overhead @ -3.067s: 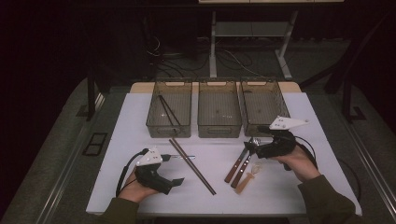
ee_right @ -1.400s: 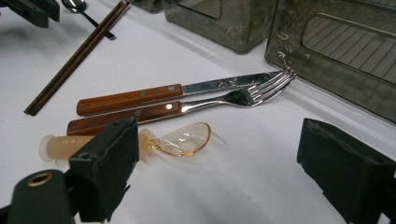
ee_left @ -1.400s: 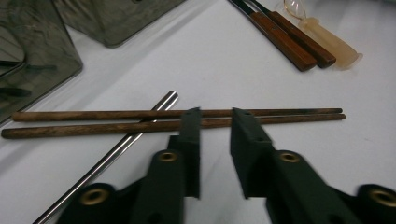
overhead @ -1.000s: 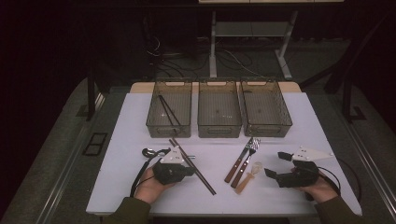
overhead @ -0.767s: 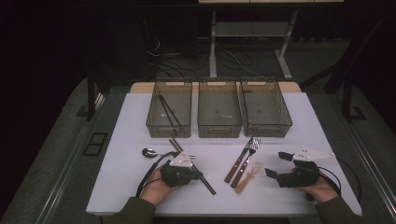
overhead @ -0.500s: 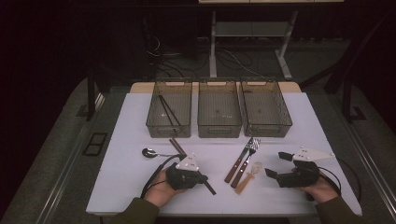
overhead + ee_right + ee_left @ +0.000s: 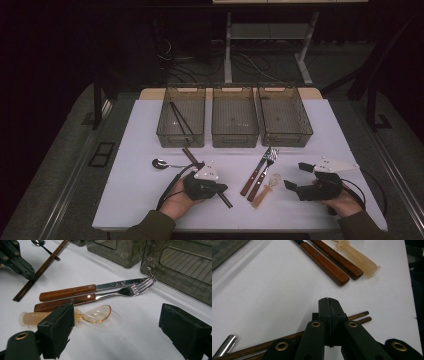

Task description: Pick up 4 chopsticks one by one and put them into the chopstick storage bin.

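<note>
A pair of long dark wooden chopsticks (image 7: 205,172) lies diagonally on the white table (image 7: 150,140), directly under the left gripper (image 7: 220,189), whose jaws are pressed together empty above them. The right gripper (image 7: 296,176), jaws spread, is held well apart.

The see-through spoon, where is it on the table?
In the high view the see-through spoon lies on the table's right half, just right of the wooden-handled fork and knife, left of the right gripper.
</note>
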Tool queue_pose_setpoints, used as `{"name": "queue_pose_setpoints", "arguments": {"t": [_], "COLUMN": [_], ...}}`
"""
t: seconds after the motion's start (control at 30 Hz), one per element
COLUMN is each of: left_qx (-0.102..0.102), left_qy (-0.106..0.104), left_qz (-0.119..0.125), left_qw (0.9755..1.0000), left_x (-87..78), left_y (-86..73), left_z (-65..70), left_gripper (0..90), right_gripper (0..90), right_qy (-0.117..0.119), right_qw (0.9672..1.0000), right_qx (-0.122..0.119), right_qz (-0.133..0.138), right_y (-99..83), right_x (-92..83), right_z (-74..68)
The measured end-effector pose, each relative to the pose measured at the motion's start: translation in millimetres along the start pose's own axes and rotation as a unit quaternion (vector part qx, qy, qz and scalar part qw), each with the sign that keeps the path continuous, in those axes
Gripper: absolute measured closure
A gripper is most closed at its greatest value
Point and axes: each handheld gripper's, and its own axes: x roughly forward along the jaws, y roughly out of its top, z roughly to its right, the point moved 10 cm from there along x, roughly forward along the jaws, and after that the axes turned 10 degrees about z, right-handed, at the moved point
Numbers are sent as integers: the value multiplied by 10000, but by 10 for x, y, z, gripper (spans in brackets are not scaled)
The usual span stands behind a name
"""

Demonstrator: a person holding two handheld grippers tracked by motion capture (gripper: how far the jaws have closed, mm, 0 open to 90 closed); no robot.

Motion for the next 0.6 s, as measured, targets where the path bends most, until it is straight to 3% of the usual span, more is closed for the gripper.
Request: {"name": "queue_pose_setpoints", "arguments": {"t": [0.2,0.47,0.53,0.6], "left_qx": [50,-122,-138,-228], "left_qy": [52,396,515,507], "left_qz": [31,223,264,293], "left_qw": [10000,9989,9982,9980], "left_x": [-79,-293,-350,-392], "left_y": [6,20,22,8], "left_z": [-7,-287,-373,-432], "left_gripper": [895,830,793,731], "right_gripper": [133,132,132,133], "right_qy": [14,25,27,34], "right_qw": [10000,10000,10000,10000], "right_qx": [-17,-39,-34,-35], "right_qz": [-9,-8,-25,-25], "right_y": [-4,-5,-10,-10], "right_x": [1,4,7,7], "right_z": [-6,-7,-9,-10]}}
